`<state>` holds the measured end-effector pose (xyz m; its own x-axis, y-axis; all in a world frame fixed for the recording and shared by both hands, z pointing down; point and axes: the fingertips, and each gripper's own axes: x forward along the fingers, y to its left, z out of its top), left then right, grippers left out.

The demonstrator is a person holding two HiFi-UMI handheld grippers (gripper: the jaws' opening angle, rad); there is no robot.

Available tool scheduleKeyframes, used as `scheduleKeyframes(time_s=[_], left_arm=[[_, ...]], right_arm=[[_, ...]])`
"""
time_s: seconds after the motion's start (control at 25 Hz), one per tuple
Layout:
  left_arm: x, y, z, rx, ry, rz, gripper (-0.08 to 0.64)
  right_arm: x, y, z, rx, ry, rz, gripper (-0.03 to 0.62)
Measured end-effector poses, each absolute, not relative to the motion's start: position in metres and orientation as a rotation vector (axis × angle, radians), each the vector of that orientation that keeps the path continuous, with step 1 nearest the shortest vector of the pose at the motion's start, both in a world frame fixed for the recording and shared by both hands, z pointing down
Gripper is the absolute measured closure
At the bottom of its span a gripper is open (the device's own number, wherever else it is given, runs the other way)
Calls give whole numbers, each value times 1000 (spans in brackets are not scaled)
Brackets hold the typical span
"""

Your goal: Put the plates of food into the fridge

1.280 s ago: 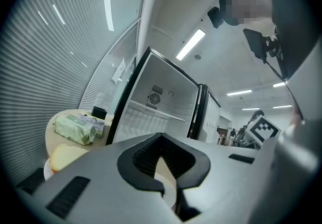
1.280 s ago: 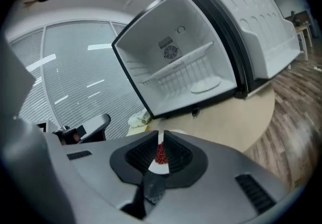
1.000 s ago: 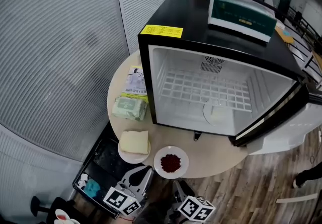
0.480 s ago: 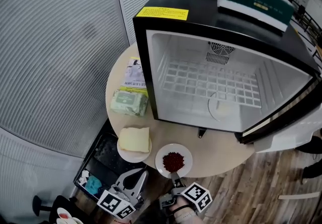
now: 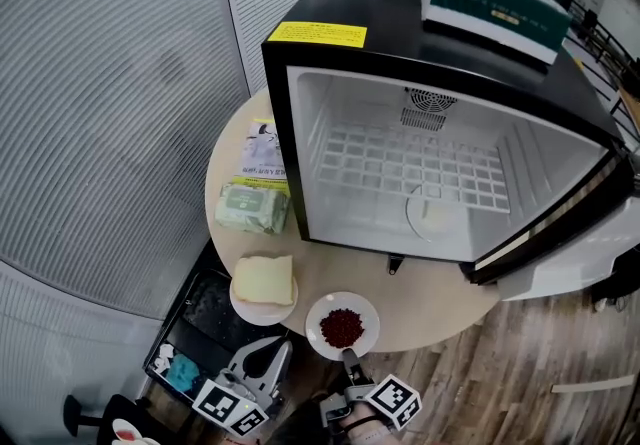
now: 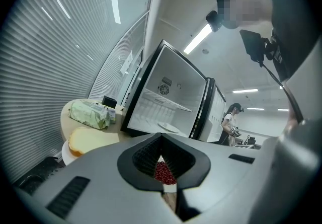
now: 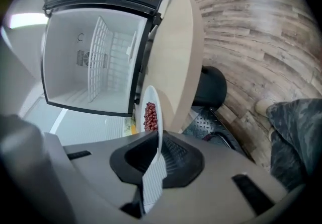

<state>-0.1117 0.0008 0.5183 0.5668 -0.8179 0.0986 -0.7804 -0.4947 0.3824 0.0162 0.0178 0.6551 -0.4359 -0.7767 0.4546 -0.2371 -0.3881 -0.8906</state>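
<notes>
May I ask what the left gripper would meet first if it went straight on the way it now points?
Most likely the plate of red food, lying dead ahead between the open jaws of the left gripper, though depth is unclear.

At upper right, the fridge [image 5: 400, 23] is showing a glossy black shell and smooth white plastic lining. The round table [image 5: 440, 303] is looking like pale, matt wood; the floor [image 5: 520, 383], lower right, grained planks.

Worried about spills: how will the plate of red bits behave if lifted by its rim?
The plate looks rigid and shallow, so it is probably stiff but quick to tip. The loose red pieces, heaped with no cover, would likely roll off if tilted.
</notes>
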Motion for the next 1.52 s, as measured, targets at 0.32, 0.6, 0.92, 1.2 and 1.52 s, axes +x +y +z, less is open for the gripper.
scheduleKeyframes(time_s=[0.32, 0.6, 0.92, 1.2, 1.52], left_arm=[[-100, -10, 515, 2411, -1300, -156, 569], [-82, -45, 493, 2433, -1359, -196, 569], [-93, -87, 468, 2449, -1483, -241, 569], [-131, -134, 455, 2454, -1556, -253, 569], [-156, -199, 450, 2514, -1495, -231, 569]], right_arm=[[39, 3, 628, -1256, 1596, -1777, 575], [53, -24, 600, -1216, 1726, -1788, 575], [57, -71, 574, -1165, 1819, -1731, 575], [55, -115, 568, -1206, 1776, -1689, 575], [46, -176, 570, -1304, 1717, -1621, 575]])
